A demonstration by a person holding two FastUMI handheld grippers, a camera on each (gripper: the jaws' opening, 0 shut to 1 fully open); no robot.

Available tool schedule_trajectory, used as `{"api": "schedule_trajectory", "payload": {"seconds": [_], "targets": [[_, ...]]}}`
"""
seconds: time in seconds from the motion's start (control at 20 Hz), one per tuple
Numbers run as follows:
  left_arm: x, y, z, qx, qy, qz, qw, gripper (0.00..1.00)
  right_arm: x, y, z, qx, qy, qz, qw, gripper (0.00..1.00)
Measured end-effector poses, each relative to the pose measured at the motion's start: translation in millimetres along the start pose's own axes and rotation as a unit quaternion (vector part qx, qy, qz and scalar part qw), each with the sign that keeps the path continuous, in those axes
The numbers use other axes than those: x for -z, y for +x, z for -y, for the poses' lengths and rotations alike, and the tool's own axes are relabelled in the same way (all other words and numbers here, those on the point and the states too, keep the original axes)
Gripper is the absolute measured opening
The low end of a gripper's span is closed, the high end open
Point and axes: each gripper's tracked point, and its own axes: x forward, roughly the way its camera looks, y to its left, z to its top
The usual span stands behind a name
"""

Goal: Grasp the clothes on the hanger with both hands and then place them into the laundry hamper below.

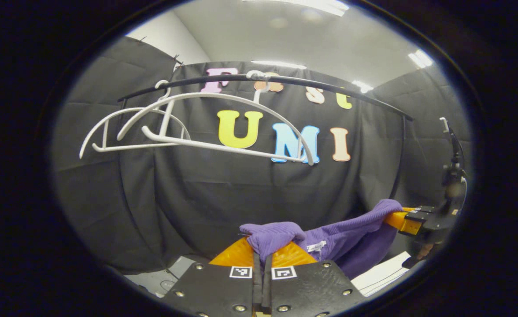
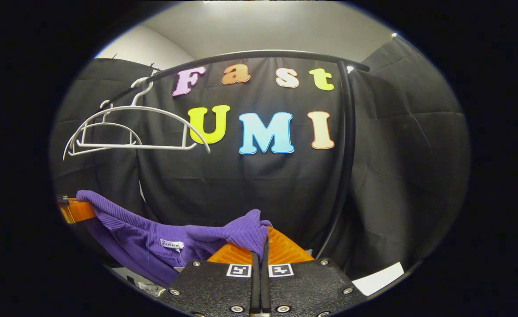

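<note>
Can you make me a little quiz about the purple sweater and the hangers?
1. True or false: the purple sweater hangs on a white hanger.
2. How many grippers pinch the sweater?
3. The hangers hang from: A) the black rail B) the ceiling C) a hook on the wall.

Key:
1. False; both hangers are bare.
2. Two: the left gripper and the right gripper.
3. A.

We see a black curved rail [image 1: 329, 90] crossing the booth's dark cloth wall [image 1: 223, 189], its upright post [image 2: 346, 167] at one end, ceiling lights [image 1: 419, 58] above.
</note>
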Motion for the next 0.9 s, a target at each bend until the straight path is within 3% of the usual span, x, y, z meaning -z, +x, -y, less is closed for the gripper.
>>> {"api": "schedule_trajectory", "payload": {"seconds": [0.05,0.45,0.5,0.6,0.9], "targets": [[5,-11,-7,0.005,0.002,-0.003,1.000,0.01,4,-13,-7,0.005,-0.001,-0.004,1.000,0.00],[87,-86,-80,0.029,-0.014,-0.046,0.998,0.05,65,-85,-71,0.015,-0.014,-0.053,0.998,0.00],[103,-91,-88,0.030,-0.013,-0.063,0.997,0.01,74,-91,-82,0.010,-0.011,-0.063,0.998,0.01],[131,-98,-99,0.030,-0.012,-0.091,0.995,0.05,93,-102,-101,0.002,-0.004,-0.082,0.997,0.00],[213,-102,-113,0.008,-0.007,-0.162,0.987,0.01,175,-111,-123,-0.021,0.006,-0.180,0.983,0.00]]}}
